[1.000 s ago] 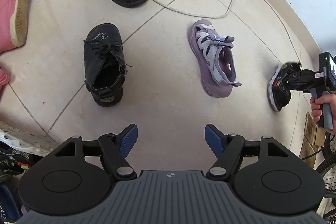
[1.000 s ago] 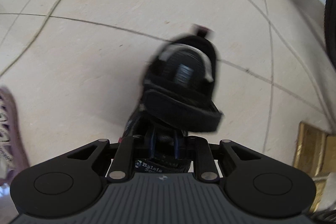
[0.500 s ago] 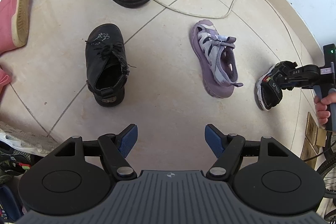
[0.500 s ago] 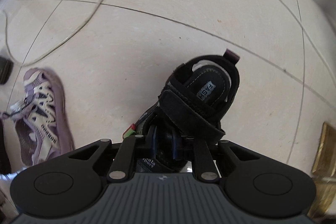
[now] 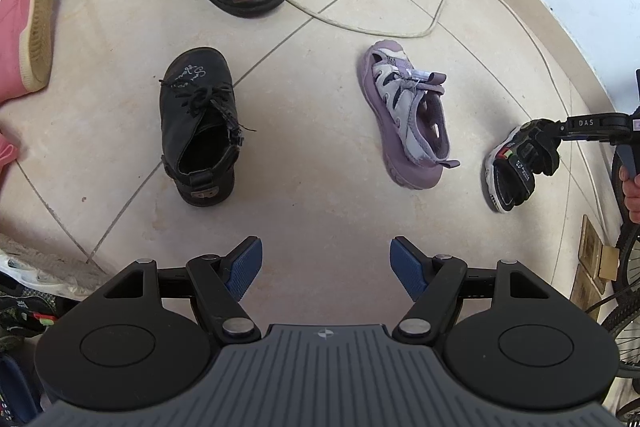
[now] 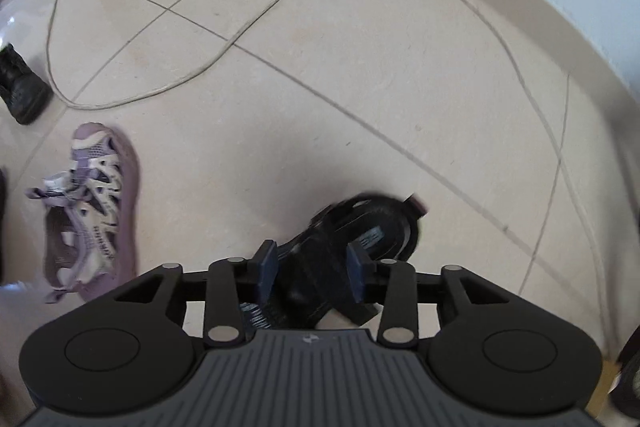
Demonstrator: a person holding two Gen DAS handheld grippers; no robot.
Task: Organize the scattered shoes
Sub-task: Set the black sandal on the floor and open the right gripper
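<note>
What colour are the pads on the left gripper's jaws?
Blue, with a fine ribbed texture; the pads of the left gripper show best in the left wrist view.

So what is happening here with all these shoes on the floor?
A person with a gripper in each hand is tidying shoes scattered on the tiled floor. The right gripper has just been opening its jaws around a small black strap sandal, now down beside the purple and white sandal; the pads no longer press it. The left gripper hovers open, holding nothing. Two black lace-up boots lie apart, untouched.
</note>
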